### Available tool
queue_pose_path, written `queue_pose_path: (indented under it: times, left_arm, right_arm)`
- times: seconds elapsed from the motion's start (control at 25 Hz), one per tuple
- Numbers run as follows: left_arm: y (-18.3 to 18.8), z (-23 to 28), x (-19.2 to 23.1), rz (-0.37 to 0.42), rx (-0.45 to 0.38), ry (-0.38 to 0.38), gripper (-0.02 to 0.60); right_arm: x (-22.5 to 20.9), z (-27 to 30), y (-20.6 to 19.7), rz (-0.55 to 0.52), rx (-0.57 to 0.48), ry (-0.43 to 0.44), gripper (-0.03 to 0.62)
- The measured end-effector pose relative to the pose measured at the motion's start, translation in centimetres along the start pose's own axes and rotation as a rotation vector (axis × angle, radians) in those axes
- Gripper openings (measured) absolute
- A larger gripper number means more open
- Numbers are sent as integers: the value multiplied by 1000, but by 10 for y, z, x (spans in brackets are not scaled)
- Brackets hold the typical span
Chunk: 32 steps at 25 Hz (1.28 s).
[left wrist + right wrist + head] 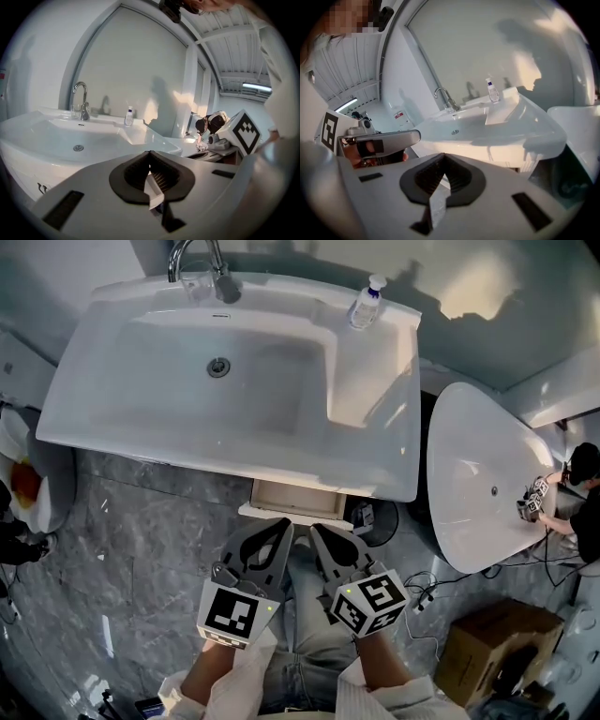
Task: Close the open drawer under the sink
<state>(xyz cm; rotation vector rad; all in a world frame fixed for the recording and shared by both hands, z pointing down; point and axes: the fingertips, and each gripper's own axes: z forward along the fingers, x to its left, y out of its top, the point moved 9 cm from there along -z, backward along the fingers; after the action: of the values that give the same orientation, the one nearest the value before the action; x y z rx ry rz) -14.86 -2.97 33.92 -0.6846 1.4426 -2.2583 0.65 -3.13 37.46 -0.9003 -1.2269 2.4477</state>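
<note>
Open drawer [298, 500], pale beige inside, white front lip, sticking out a short way from under the white sink [141, 442], below its front rim, right of centre

My left gripper [279, 527] and my right gripper [319, 532] are held side by side, tips pointing far toward the drawer [298, 501]. The drawer stands out from under the near edge of the sink [375, 456]. Each gripper's jaws meet at the tips, with nothing held. Both tips lie just at the drawer front; contact cannot be confirmed. The faucet [202, 263] stands far left on the sink and a bottle [367, 302] far right. A cardboard box [497, 638] sits near right.
</note>
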Motion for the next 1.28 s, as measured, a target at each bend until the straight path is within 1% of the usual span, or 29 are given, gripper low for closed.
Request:
queue_pose_path:
  times: [0.2,0.48,0.76,1.08,1.28]
  left_arm:
    - [-26,6,1,-18,37,3,15]
    - [-72,15,4,-34,81,0,15]
    - [-117,26,9,-65,122,15,15]
    - [-160,35,16,-61,158,24,15]
    - [-182,43,19,-38,178,20,15]
  right_arm:
    - [-11,8,-26,18,26,-21,9]
    - [-23,23,-70,28,67,-61,9]
    - [-38,35,-114,77,103,-117,9]
    - [-55,48,-145,79,125,-172,11]
    - [-65,54,-163,112,139,-184,11]
